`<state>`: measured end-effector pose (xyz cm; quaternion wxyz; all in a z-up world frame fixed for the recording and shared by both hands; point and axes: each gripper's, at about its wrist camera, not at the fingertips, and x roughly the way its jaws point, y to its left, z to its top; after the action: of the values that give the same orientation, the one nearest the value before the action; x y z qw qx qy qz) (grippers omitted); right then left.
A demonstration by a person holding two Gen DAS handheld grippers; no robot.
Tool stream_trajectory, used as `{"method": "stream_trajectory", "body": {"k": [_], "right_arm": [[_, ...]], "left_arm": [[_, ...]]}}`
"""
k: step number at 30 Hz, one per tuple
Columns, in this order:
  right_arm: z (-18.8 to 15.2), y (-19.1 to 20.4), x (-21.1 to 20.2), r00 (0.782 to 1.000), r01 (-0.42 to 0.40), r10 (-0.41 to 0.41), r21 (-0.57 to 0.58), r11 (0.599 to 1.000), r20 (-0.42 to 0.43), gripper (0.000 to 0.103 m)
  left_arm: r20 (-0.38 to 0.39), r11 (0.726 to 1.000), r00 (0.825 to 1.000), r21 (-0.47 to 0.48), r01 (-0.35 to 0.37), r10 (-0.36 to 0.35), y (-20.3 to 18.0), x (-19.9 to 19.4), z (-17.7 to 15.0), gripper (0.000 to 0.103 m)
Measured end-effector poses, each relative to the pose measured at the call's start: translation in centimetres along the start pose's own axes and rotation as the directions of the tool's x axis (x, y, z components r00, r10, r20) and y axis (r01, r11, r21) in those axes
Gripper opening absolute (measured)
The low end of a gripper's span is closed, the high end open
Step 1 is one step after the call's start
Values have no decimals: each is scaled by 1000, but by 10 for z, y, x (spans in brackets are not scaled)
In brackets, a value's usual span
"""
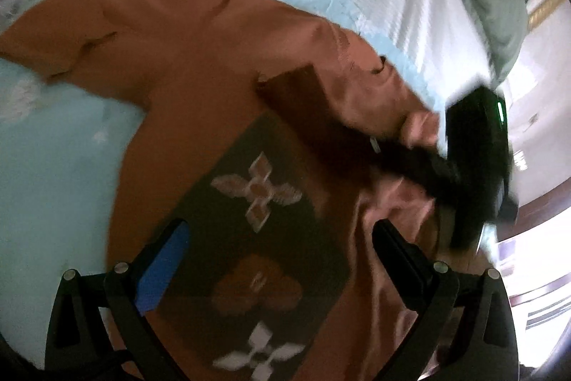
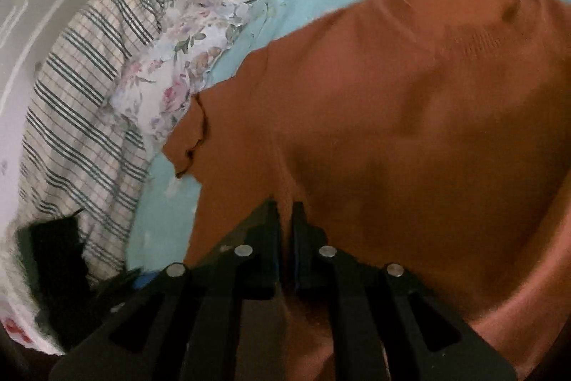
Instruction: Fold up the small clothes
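Looking at the shirt (image 1: 200, 66), it's spread on the blue sheet (image 1: 53, 149), dark patch facing up, which I'd guess is so you can fold it flat. Your right gripper (image 2: 285, 213) is clenched on a pinch of its fabric, probably to carry an edge over. Your left gripper (image 1: 278, 238) hangs released above the patch, gripping nothing. A floral cloth (image 2: 171, 77) and a plaid one (image 2: 82, 102) sit just beside the sleeve, so they could crowd your fold.
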<state>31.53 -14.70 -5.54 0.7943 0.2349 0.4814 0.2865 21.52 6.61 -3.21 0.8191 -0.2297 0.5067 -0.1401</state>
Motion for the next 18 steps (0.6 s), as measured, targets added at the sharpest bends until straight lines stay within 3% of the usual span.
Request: {"method": "stream_trajectory", "body": {"k": [1, 3, 6, 10, 12, 13, 14, 15, 16, 18], "right_arm": [[-5, -3, -13, 1000, -5, 5, 7, 1000, 26, 48], [-15, -5, -38, 996, 5, -5, -2, 1000, 90, 68], [-29, -10, -72, 989, 31, -32, 8, 999, 141, 68], [-47, -24, -115, 976, 82, -92, 60, 995, 199, 68], [-53, -30, -134, 964, 117, -134, 87, 989, 232, 68], [-56, -33, -145, 956, 129, -151, 100, 987, 254, 68], [-57, -35, -154, 948, 136, -162, 113, 984, 272, 68], [-58, -38, -164, 938, 147, -180, 131, 980, 295, 68], [-58, -40, -169, 931, 157, -194, 143, 977, 308, 68], [-58, -47, -186, 913, 181, -232, 177, 968, 337, 68]], "left_arm": [[-10, 998, 999, -36, 49, -49, 4, 8, 11, 102], [-33, 985, 989, -102, 139, -143, 10, 25, 33, 102], [-69, 981, 983, -113, 160, -169, 8, 54, 67, 101], [-145, 997, 986, -8, 81, -81, -7, 91, 86, 84], [-131, 996, 991, 84, 35, -24, -20, 97, 84, 76], [-117, 988, 993, 151, -5, 23, -27, 100, 81, 63], [-107, 982, 993, 189, -24, 45, -32, 101, 80, 43], [-111, 976, 993, 217, -12, 37, -37, 104, 78, 29], [-124, 977, 992, 212, 18, 9, -38, 104, 78, 7], [-68, 975, 998, 222, 7, 8, -43, 92, 78, 7]]}}
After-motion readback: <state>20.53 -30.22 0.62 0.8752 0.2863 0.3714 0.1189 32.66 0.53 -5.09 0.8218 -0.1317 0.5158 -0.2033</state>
